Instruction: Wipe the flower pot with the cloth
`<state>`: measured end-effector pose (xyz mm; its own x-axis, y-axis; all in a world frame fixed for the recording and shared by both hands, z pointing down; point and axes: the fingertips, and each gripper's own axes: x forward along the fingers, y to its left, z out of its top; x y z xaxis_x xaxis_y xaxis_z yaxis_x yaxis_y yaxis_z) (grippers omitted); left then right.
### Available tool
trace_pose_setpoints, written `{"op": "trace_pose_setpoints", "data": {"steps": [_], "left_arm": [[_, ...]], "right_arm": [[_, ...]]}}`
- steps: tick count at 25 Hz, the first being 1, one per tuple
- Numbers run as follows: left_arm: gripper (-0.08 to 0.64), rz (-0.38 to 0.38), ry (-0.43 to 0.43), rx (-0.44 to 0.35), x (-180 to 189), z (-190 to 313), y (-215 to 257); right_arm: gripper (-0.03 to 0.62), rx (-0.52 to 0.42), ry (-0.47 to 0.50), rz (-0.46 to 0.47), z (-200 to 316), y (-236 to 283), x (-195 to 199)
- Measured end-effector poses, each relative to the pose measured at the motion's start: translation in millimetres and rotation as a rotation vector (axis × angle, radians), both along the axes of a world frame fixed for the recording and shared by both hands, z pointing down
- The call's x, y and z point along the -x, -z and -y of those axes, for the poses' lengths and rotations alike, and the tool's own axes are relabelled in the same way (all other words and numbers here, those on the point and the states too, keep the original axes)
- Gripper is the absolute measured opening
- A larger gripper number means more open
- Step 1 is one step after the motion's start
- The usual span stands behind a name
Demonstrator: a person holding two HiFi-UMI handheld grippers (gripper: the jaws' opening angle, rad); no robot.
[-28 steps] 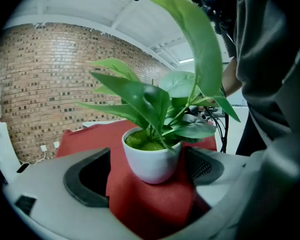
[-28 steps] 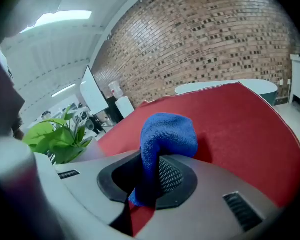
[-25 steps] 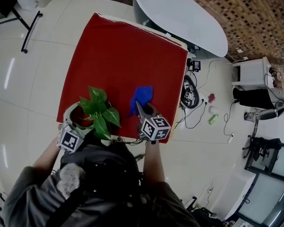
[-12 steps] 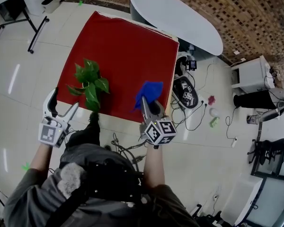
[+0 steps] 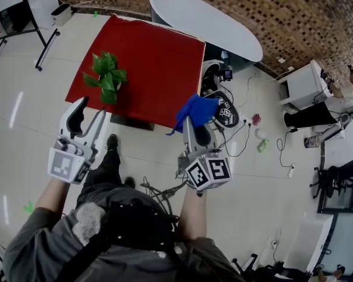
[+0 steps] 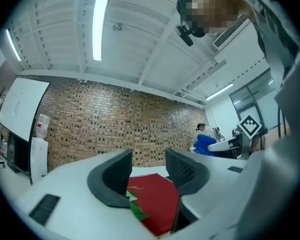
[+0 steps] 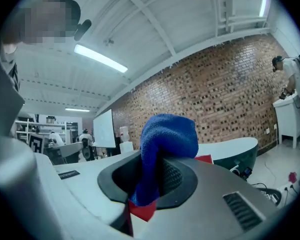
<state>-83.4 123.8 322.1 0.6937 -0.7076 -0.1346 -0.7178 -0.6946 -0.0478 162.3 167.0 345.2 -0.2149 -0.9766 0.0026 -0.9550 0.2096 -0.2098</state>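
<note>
Flower pot (image 5: 106, 80) sits on red table (image 5: 159, 57) beside counter (image 5: 206, 22).

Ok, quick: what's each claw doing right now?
Left claw: open and empty, closing on nothing.
Right claw: shut on the blue cloth.

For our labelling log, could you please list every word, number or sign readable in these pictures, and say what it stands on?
No legible words or numbers anywhere.
Left marker cube, right marker cube: black-and-white square patterns, no letters.
Water bottle's red label: too blurred to read.
</note>
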Motion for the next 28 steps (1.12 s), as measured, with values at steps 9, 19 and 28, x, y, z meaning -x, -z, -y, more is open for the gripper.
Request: {"op": "trace_pose_setpoints", "data": {"steps": [9, 19, 28], "left_arm": [[0.006, 0.017, 0.075, 0.109, 2, -45, 39], [0.006, 0.089, -0.010, 0.193, 17, -69, 36], [0.006, 0.067, -0.069, 0.239, 93, -103, 25]], "right_arm": [[0.077, -0.093, 0.040, 0.069, -68, 58, 16], [0.077, -0.077, 0.072, -0.006, -89, 71, 75], [0.077, -0.051, 0.057, -0.049, -124, 64, 172]]}}
